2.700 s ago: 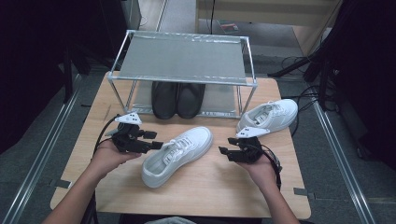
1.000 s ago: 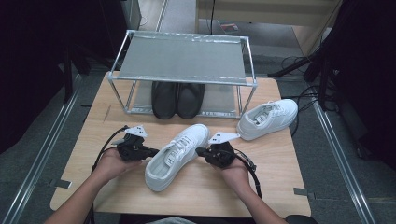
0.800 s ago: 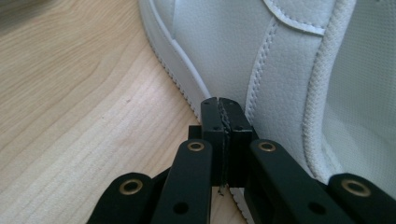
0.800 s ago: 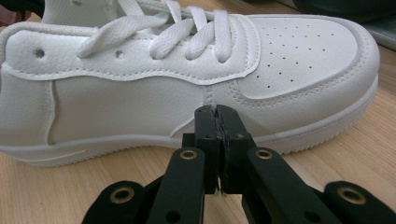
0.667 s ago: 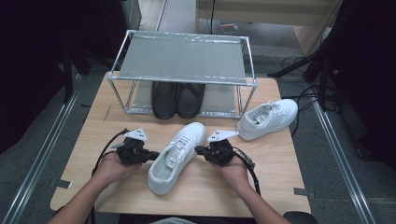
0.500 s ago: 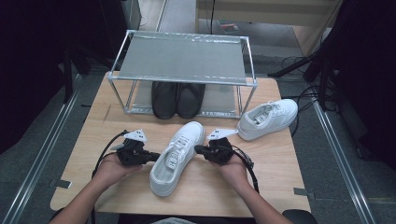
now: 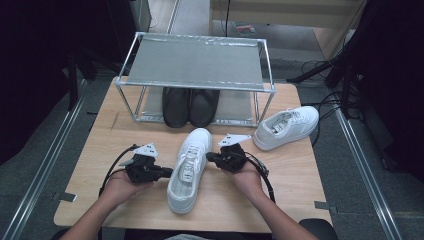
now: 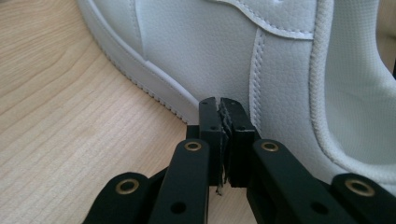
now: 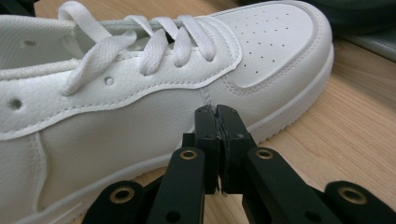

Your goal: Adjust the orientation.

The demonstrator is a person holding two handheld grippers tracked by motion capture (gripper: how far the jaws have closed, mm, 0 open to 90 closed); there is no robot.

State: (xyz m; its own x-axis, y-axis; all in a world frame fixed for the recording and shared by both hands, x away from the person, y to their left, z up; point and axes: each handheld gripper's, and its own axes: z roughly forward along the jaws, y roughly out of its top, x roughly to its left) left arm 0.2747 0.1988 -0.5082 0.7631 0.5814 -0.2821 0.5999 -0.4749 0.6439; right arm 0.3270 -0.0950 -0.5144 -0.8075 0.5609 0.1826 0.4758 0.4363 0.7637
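In the high view, the white sneaker (image 7: 187, 170) lies in the middle of the wooden table (image 7: 300, 185), with its toe toward the metal rack (image 7: 195, 62) and its heel near the front edge. There is free wood on both sides of it. Between the toe and the black shoes (image 7: 190, 106) under the rack there is just a small strip of table. The second white sneaker (image 7: 286, 127) lies well apart, close to the right edge. The left gripper (image 7: 170, 173) comes from the left hand (image 7: 119, 184) and points level to the right, its tip at the sneaker's side. The right gripper (image 7: 209, 156) comes from the right hand (image 7: 246, 172) and points level to the left, its tip at the other side. Both forearms enter from the bottom edge.

In the left gripper view, the jaws of the left gripper (image 8: 220, 103) are pressed together with nothing between them. Their tip touches the sneaker's (image 8: 196, 51) leather wall, just above the sole.

In the right gripper view, the right gripper (image 9: 216, 112) is also pressed together and pinches nothing. Its tip is against the side of the sneaker (image 9: 116, 121), below the laces (image 9: 154, 42).
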